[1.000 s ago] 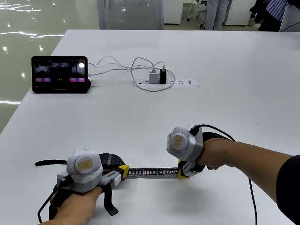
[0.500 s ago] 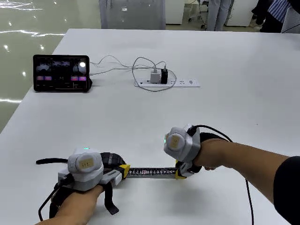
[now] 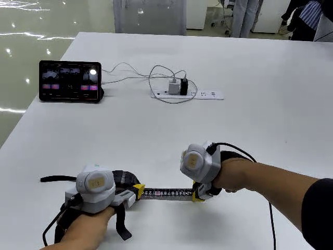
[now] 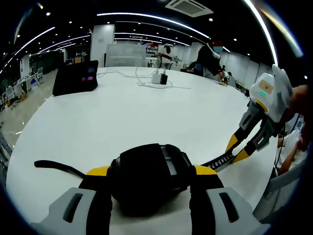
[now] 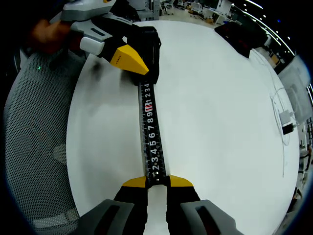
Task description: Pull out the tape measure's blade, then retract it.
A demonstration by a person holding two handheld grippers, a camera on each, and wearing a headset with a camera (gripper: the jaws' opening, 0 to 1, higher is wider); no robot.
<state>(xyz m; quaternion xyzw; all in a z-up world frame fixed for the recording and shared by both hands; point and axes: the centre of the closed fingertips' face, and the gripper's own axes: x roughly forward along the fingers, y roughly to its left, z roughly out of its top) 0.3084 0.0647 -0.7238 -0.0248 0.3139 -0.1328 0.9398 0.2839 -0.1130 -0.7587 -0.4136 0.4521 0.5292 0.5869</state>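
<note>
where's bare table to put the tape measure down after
Bare table: the whole right side past the power strip, and the middle band between the tablet and the tools. Crowded: the near edge, where the left tool holds the tape measure and its blade runs to the right tool, and the cables beside the strip.

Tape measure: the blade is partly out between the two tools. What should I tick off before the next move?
1. Grip of left tool on case: ok, shut on it.
2. Grip of right tool on blade: ok, shut on its end.
3. Is the blade straight, with no kink: ok.
4. Nothing on the table along the blade: ok; power strip and tablet lie far off.
5. Blade lock released: cannot tell.
</note>
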